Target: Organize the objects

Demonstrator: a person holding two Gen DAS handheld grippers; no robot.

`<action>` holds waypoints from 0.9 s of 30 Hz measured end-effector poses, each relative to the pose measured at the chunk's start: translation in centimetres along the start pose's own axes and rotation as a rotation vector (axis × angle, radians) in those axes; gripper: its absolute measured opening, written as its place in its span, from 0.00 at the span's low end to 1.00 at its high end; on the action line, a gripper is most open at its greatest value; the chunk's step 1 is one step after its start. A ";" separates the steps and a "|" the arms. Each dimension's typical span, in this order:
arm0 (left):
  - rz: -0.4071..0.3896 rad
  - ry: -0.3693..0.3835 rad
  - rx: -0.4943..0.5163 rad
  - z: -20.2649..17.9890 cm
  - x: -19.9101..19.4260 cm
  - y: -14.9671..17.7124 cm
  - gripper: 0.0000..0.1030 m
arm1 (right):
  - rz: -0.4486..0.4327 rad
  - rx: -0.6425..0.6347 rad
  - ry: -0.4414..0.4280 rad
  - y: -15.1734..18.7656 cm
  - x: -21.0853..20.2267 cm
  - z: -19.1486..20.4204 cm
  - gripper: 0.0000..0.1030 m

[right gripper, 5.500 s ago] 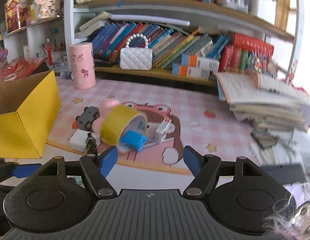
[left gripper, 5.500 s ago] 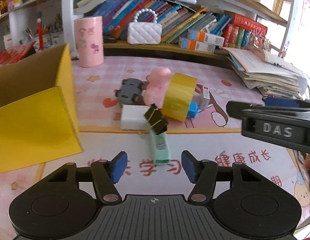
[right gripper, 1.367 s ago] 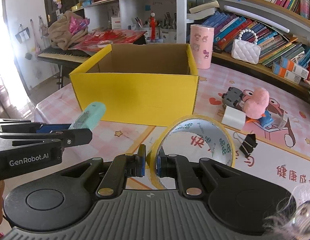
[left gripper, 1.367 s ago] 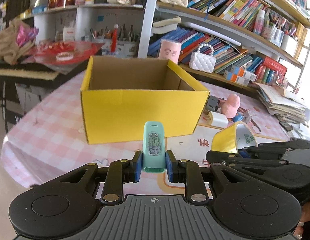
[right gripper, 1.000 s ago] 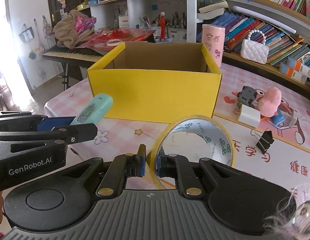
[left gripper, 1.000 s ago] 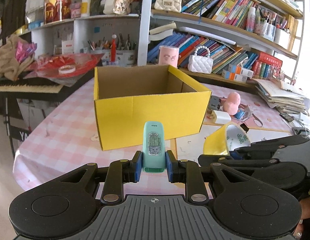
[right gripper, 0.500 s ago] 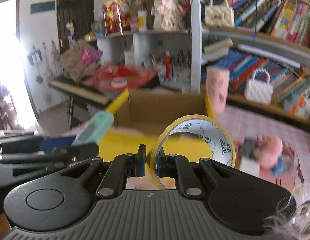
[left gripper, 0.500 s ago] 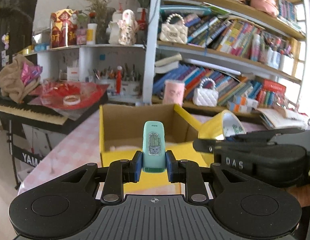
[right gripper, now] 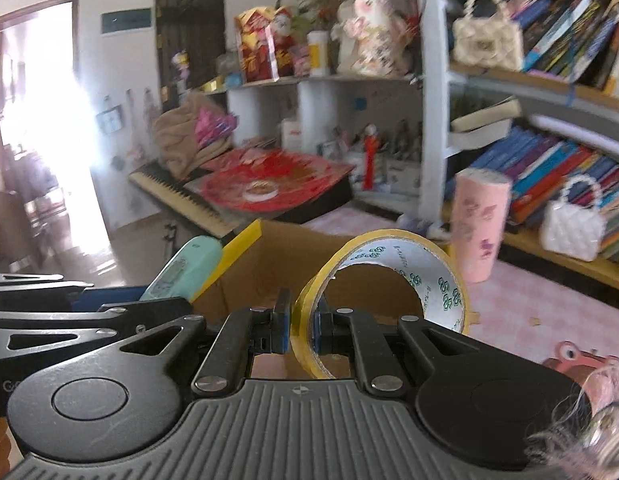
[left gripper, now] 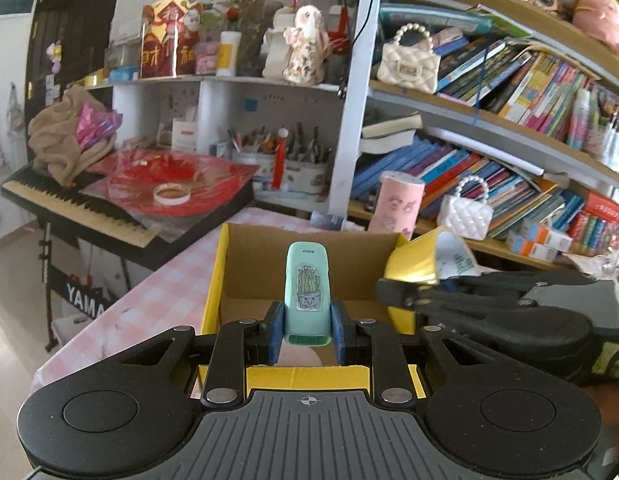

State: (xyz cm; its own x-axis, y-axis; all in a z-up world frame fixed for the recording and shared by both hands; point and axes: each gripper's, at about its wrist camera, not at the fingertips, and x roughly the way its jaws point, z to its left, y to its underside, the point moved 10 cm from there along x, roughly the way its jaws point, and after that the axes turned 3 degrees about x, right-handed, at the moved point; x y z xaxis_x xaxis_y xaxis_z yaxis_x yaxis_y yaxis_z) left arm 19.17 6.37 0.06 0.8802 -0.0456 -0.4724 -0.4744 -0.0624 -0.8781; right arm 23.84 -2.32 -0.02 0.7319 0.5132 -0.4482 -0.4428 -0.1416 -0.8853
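Since both hover at the yellow cardboard box (left gripper: 215, 280), the left gripper (left gripper: 307, 334) clamps a mint correction tape (left gripper: 307, 288) and the right gripper (right gripper: 299, 330) pinches a yellow tape roll (right gripper: 389, 272). If they let go too early, the roll could clip the rim and bounce out.

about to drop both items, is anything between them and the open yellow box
Nothing visible. The green stapler in the left gripper and the tape roll in the right gripper hang above the open box.

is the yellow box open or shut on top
Open: the yellow box has no lid or closed flaps, and its bare brown inside walls show from above.
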 end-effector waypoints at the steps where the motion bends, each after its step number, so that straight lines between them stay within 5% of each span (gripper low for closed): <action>1: 0.005 -0.006 0.000 -0.1 0.3 0.0 0.22 | 0.014 -0.006 -0.016 0.2 0.6 -0.1 0.10; 6: 0.032 -0.034 -0.010 -0.5 1.6 0.3 0.22 | 0.167 0.028 -0.077 2.3 3.4 -0.9 0.10; 12: 0.058 -0.046 -0.011 -1.3 2.8 0.7 0.22 | 0.276 0.110 -0.067 4.2 4.3 -3.2 0.24; 23: 0.109 -0.028 0.006 -3.4 4.7 1.7 0.23 | 0.190 0.176 -0.076 4.2 -0.2 -5.3 0.25; 27: 0.140 -0.038 -0.005 -3.5 5.4 2.4 0.33 | 0.143 0.156 -0.045 4.2 -1.8 -5.6 0.25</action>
State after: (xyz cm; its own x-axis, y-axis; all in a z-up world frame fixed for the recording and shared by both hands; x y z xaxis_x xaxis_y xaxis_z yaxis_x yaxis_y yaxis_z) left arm 22.75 2.45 -4.35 0.8051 -0.0161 -0.5929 -0.5926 -0.0628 -0.8030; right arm 23.61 -8.60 -3.64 0.6332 0.5353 -0.5590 -0.6180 -0.0850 -0.7815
